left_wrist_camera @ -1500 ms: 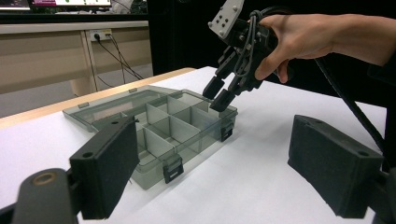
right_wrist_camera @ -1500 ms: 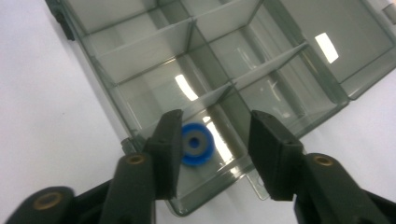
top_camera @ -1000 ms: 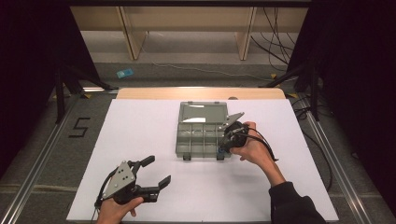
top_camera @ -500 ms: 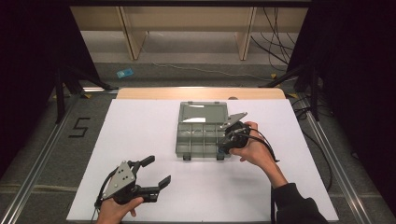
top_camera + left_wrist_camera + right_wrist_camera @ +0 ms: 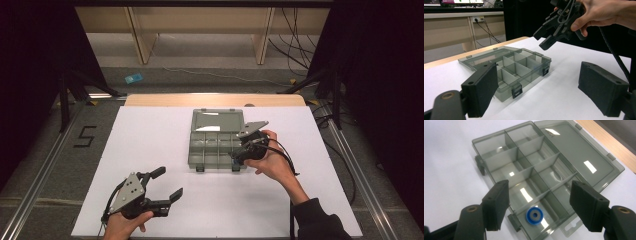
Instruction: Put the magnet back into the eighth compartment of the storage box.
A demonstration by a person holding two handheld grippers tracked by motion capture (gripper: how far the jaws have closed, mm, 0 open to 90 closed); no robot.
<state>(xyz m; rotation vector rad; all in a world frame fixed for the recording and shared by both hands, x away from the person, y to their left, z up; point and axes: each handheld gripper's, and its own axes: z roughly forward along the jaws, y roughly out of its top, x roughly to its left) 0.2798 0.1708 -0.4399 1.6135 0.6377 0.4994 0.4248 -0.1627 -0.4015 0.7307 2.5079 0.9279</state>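
Note:
A grey see-through organizer box (image 5: 215, 146) lies open mid-table, its lid (image 5: 217, 121) flat behind it. A small blue ring with a grey centre (image 5: 534, 215) lies in a front corner compartment of the box (image 5: 524, 165). My right gripper (image 5: 238, 156) hovers over that front right corner. Its jaws have just been opening and stand open (image 5: 540, 195) above the ring, with nothing between them. My left gripper (image 5: 169, 182) rests low at the front left, open wide (image 5: 541, 87) and empty. It points toward the box (image 5: 509, 70) and the right gripper (image 5: 546, 41) above it.
A white sheet (image 5: 150, 135) covers the table, and a wooden edge (image 5: 215, 100) shows at the back. The box's other compartments look empty. Cables (image 5: 300, 60) run over the floor beyond, and metal rails (image 5: 45, 165) flank the table.
The right hand has shifted slightly over the box's front right corner. The left gripper has kept still.

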